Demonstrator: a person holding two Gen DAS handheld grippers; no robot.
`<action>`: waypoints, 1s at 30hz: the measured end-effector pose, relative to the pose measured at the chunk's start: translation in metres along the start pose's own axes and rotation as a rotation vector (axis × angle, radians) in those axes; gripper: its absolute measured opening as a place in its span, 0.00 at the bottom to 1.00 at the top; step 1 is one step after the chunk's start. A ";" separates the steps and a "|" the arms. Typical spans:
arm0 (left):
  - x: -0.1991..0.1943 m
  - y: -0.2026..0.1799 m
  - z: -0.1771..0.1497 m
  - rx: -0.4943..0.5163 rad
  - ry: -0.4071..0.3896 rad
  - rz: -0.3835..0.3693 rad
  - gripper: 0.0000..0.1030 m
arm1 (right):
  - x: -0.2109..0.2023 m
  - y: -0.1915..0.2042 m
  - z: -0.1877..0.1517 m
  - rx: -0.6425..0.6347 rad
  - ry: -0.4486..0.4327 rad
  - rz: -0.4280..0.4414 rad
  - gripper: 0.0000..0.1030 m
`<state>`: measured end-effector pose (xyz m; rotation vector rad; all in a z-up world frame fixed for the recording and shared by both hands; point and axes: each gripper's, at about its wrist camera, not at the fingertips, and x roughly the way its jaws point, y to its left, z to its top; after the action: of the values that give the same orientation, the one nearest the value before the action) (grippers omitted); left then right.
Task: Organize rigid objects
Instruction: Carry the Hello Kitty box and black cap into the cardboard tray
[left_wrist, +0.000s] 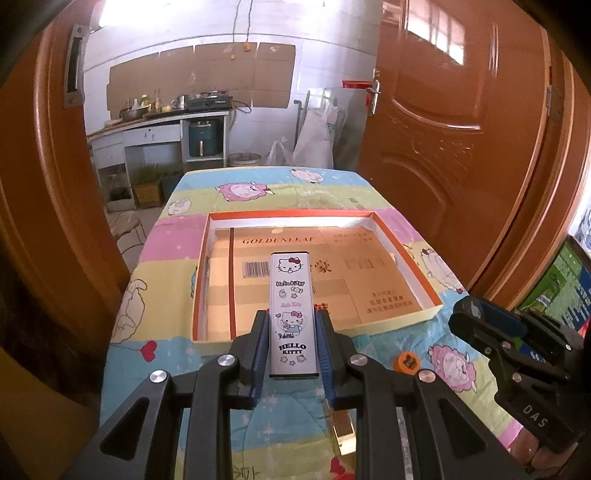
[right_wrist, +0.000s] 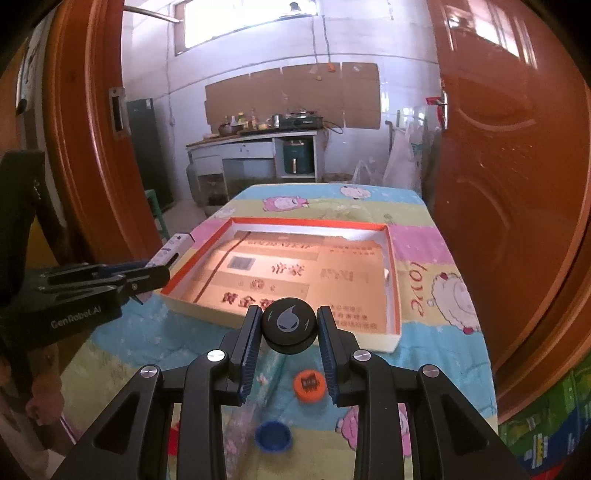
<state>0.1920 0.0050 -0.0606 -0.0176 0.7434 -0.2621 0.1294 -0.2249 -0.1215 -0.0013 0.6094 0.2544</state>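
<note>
Two things were held up over the tray.
The Hello Kitty case (left_wrist: 293, 314) was pinched by the left gripper (left_wrist: 291, 325), the black round cap (right_wrist: 290, 324) by the right gripper (right_wrist: 290, 326), likely for dropping into the cardboard-lined tray (left_wrist: 373, 216).

Glossy printed tin (left_wrist: 293, 314), matt black puck (right_wrist: 290, 322) — plastic, perhaps — cardboard tray (left_wrist: 402, 254), quilted cloth (left_wrist: 177, 273).
</note>
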 end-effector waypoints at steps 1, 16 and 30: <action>0.002 0.001 0.003 -0.002 0.002 0.002 0.25 | 0.002 0.000 0.003 0.001 0.000 0.002 0.30; 0.053 0.016 0.054 -0.050 0.064 0.030 0.25 | 0.053 -0.020 0.052 -0.005 0.024 0.029 0.30; 0.123 0.027 0.093 -0.062 0.161 0.068 0.25 | 0.135 -0.049 0.095 -0.037 0.111 0.092 0.30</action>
<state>0.3478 -0.0061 -0.0771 -0.0308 0.9104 -0.1770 0.3014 -0.2332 -0.1239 -0.0234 0.7156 0.3563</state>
